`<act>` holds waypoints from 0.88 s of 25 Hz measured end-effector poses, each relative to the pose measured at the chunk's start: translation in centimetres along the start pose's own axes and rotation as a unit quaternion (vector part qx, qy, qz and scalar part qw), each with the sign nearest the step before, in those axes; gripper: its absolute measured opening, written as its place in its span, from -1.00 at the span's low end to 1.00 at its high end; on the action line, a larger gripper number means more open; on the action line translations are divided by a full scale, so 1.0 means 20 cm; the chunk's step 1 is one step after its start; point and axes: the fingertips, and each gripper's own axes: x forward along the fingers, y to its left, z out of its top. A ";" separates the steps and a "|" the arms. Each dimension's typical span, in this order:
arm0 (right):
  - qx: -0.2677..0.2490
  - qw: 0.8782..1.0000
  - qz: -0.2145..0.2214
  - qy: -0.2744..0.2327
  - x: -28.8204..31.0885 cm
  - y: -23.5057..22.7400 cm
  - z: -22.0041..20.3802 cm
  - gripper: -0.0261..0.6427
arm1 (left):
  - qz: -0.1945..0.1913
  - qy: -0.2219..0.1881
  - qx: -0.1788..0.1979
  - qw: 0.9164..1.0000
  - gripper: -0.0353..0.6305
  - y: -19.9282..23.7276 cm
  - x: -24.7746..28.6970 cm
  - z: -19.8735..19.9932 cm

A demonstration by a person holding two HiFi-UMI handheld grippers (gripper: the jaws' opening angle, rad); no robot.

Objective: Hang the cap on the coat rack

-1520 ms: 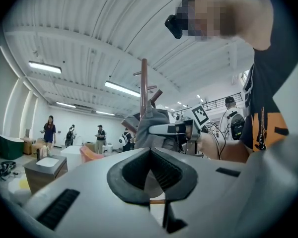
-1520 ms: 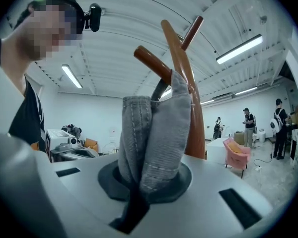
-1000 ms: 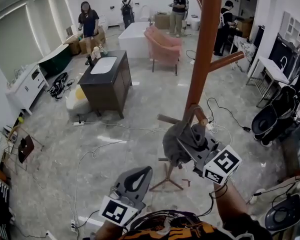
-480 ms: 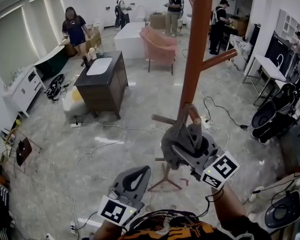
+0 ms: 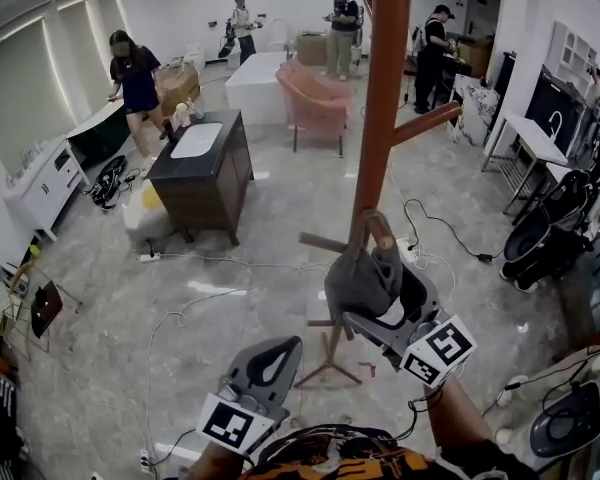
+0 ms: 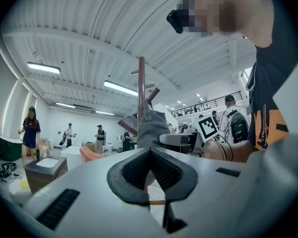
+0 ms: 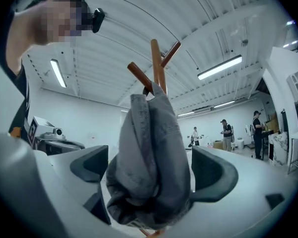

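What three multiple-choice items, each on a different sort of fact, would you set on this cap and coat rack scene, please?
1. Where is the cap?
A. Lying on the floor
B. Hanging from a low peg of the coat rack
C. On the dark cabinet

2. What colour is the cap?
A. Grey
B. Red
C. Yellow

3. How do the jaws of the right gripper stand?
A. Clamped tight on the cap
B. Apart, one on each side of the cap
C. Together, with nothing near them

Key: 1 B, since the head view shows the cloth draped off the peg, clear of the floor. 2 A, as it is grey in all views. 3 B, because the jaws have just been opening and now stand wide, with the cap between them.
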 end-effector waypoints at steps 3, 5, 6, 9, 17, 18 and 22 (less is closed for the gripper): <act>-0.005 1.000 0.003 0.016 -0.03 0.02 -0.05 0.67 | -0.001 0.002 0.000 1.000 -0.82 -0.01 0.00 0.00; -0.007 1.000 0.007 0.024 -0.05 0.03 -0.07 0.69 | -0.002 0.000 0.001 1.000 -0.82 -0.02 -0.01 0.00; -0.008 1.000 0.007 0.027 -0.06 0.04 -0.07 0.70 | -0.002 -0.001 0.002 1.000 -0.82 -0.03 -0.01 0.00; -0.009 0.999 0.007 0.032 -0.10 0.07 -0.09 0.71 | -0.003 -0.002 0.003 1.000 -0.82 -0.04 -0.03 0.00; -0.006 0.999 0.004 0.034 -0.22 0.13 -0.14 0.70 | -0.003 0.005 0.004 1.000 -0.82 -0.06 -0.02 -0.02; 0.000 1.000 0.002 0.030 -0.24 0.13 -0.14 0.70 | -0.004 0.006 0.004 1.000 -0.82 -0.06 -0.02 -0.02; 0.020 0.999 0.007 0.025 -0.28 0.17 -0.16 0.67 | -0.007 0.009 0.006 1.000 -0.82 -0.07 -0.02 -0.02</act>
